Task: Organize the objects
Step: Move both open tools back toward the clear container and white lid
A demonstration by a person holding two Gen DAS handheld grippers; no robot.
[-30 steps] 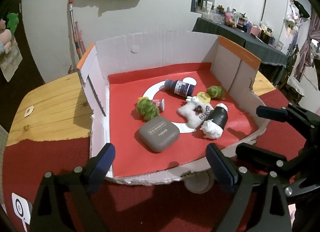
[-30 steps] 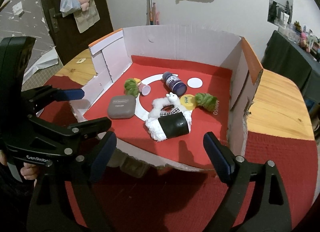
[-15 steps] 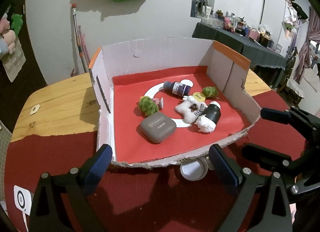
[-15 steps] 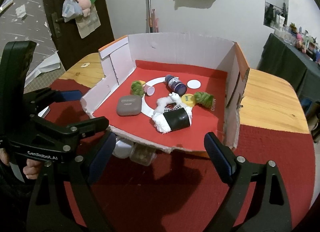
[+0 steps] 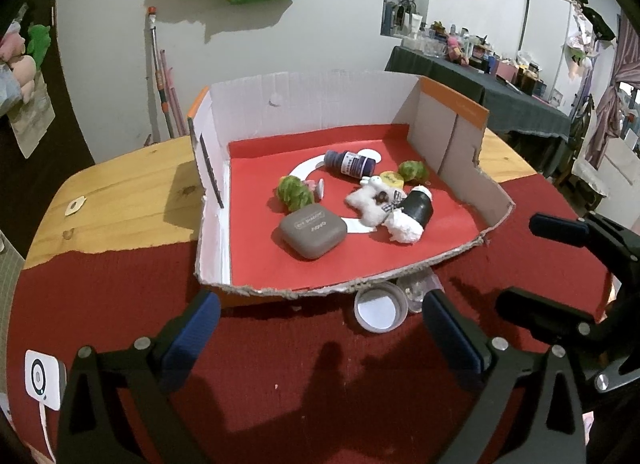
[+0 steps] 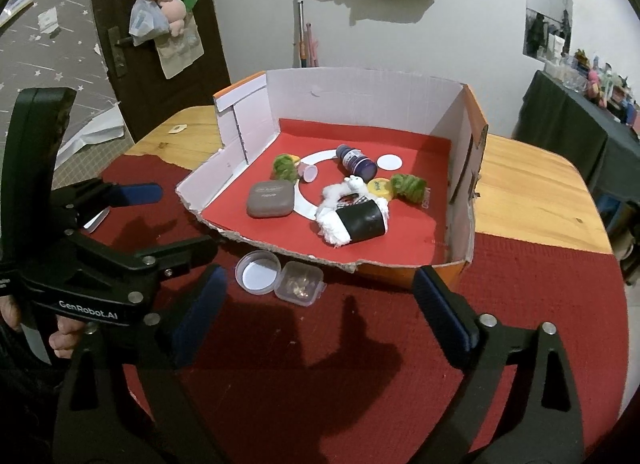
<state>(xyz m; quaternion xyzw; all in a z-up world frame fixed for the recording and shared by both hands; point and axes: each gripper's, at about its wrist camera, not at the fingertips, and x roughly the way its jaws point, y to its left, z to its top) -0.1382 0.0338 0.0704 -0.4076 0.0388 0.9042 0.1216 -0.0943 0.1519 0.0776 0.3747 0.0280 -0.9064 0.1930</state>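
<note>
Right wrist view: cardboard box, front wall torn away, red floor, on a table partly covered by red cloth.

Inside the box, by position:
- grey case, front left;
- black roll with white fluff, front centre;
- white plush, just behind the roll, touching it;
- dark bottle, lying on its side, centre rear;
- yellow lid, right of the plush;
- green ball, right of the yellow lid;
- second green ball, behind the case;
- pink cup, on its side, just beside that ball.

Outside the box, at its torn front edge:
- round lid, on the cloth;
- clear square container, touching the round lid.

Grippers:
- right gripper, wide apart, holding nothing, above the cloth in front of the box;
- left gripper, wide apart, holding nothing, in front of the box, left of the right one.
</note>
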